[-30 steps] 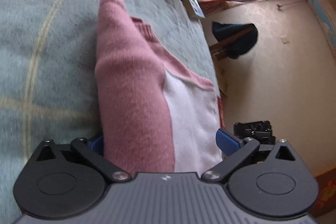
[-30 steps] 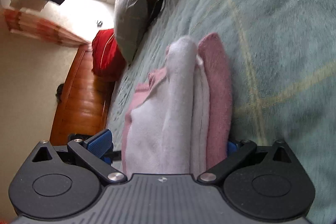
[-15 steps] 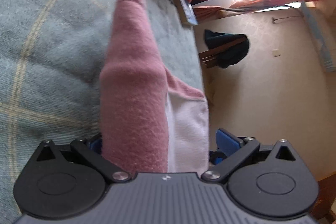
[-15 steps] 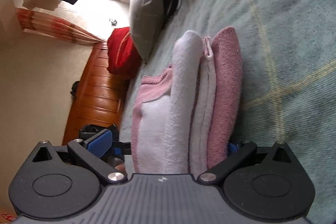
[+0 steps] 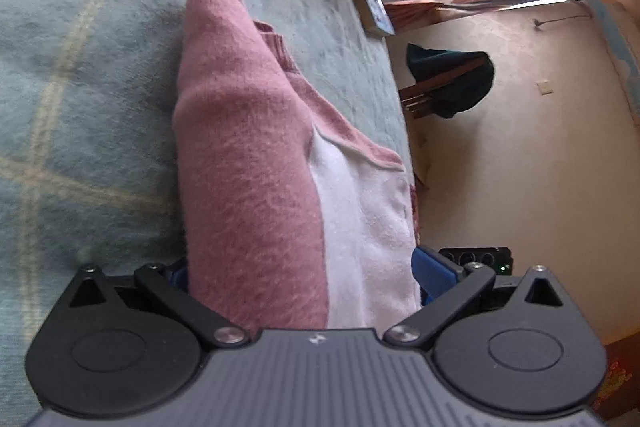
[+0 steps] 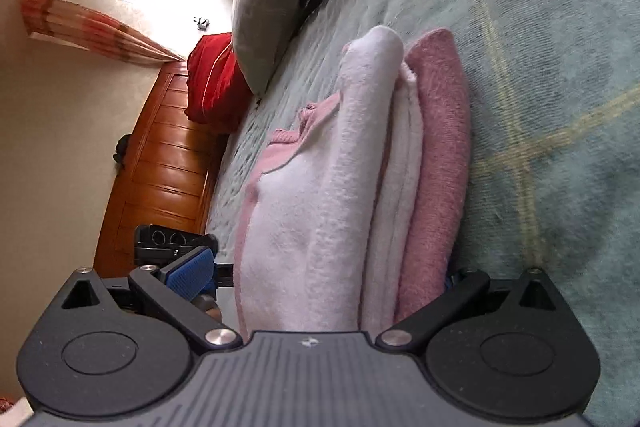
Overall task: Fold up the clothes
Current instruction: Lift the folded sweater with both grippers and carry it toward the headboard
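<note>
Keep both grips level and lower the folded bundle flat so the layers don't slide apart; let go only once it rests fully on the bed. Pink-and-white sweater is folded thick and sits on the green blanket of the bed, near the bed's edge on the floor side. Left gripper has its fingers spread wide around one end of the sweater, blue pads on either flank, cloth filling the gap. Right gripper is the same at the other end: fingers wide, the stacked pink and white layers run straight between them. Can't tell how hard either pair presses. Grey pillow lies well beyond the sweater, toward the head of the bed.
</note>
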Demonstrator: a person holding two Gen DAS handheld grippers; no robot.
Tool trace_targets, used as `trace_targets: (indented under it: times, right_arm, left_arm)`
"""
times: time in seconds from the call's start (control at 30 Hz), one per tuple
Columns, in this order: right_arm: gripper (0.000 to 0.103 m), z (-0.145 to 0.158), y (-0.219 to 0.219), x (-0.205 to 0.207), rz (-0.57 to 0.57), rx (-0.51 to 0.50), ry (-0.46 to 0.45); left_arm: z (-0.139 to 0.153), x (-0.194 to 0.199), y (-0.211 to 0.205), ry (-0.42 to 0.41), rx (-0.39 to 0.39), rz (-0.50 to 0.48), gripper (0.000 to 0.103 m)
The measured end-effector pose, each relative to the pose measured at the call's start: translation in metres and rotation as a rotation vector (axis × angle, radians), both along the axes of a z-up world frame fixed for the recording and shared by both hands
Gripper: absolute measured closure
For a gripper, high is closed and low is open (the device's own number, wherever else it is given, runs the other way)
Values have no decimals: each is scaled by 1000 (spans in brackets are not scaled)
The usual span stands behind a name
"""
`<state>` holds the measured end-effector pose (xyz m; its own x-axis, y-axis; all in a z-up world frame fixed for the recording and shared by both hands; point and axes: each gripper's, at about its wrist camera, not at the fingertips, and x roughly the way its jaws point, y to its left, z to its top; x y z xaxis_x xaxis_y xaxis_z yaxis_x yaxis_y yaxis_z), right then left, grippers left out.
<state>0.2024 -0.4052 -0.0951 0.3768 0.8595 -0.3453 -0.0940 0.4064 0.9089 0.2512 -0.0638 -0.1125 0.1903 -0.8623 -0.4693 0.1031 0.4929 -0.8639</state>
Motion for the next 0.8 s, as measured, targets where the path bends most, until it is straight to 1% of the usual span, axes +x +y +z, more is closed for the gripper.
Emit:
trace_targets:
  times: [0.07, 0.2, 0.3, 0.53, 0.67, 0.8]
  right_arm:
    - [0, 4, 0, -1, 4, 10, -9]
    - [0, 11, -2, -2, -5, 49, -12]
    - [0, 17, 0, -3, -5, 43, -20]
    - [0, 31, 11, -3, 15, 23, -39]
    - [0, 40, 22, -2, 37, 23, -53]
    - [0, 51, 44, 3, 71, 4, -67]
  left_arm:
    - [6, -1, 1, -9, -8, -9, 2]
    - [8, 0, 12, 18, -93, 14, 2]
    - [13, -1, 14, 14, -124, 18, 2]
    - [33, -2, 22, -37, -116, 20, 2]
    - [42, -8, 41, -60, -120, 33, 2]
    - [49, -16, 66, -79, -119, 59, 2]
